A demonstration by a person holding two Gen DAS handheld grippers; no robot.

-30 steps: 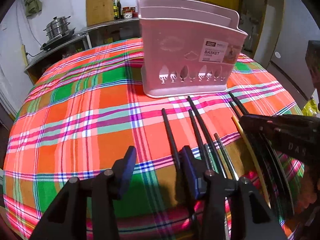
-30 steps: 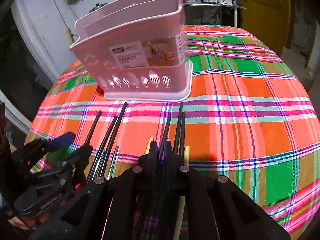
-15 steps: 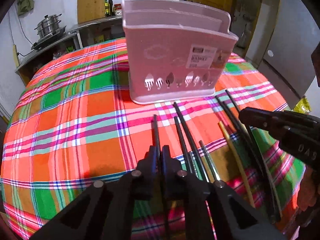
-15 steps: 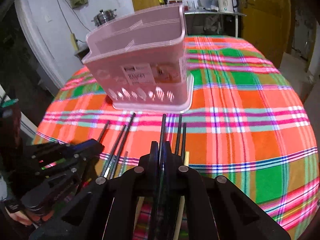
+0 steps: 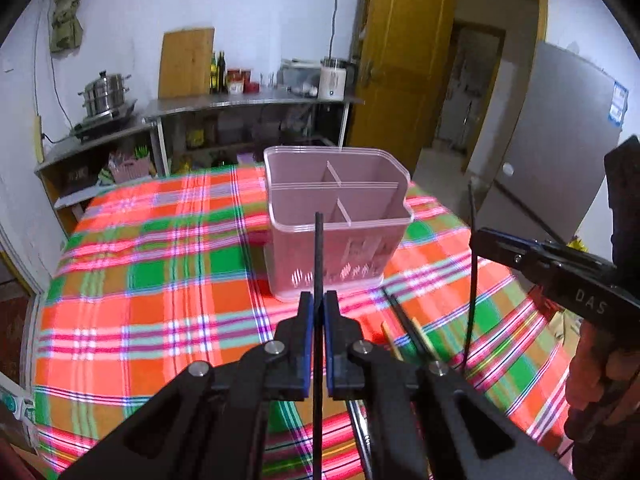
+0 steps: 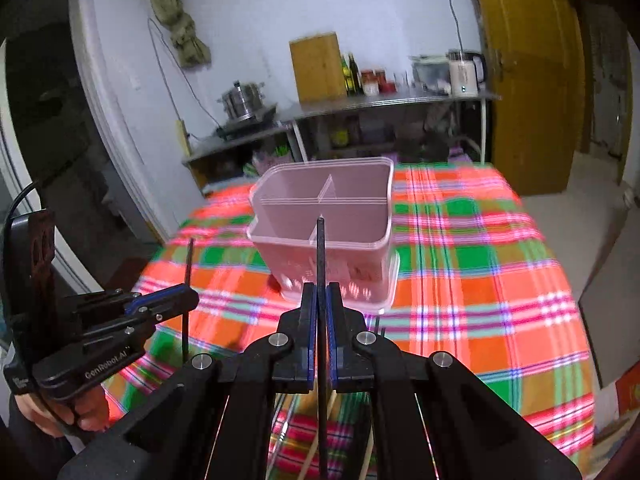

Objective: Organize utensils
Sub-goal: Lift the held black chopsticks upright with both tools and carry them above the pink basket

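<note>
Left wrist view: left gripper (image 5: 319,304) is clenched on 1 black chopstick (image 5: 319,248), raised before the pink basket (image 5: 338,216) on the plaid tablecloth (image 5: 160,280). Right wrist view: right gripper (image 6: 321,296) pinches another black chopstick (image 6: 321,252) before the basket.

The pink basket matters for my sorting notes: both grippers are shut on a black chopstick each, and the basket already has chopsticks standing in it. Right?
Not quite. The left gripper and right gripper are each shut on a black chopstick, but the pink basket holds nothing: the left wrist view looks down into its bare compartments.
</note>
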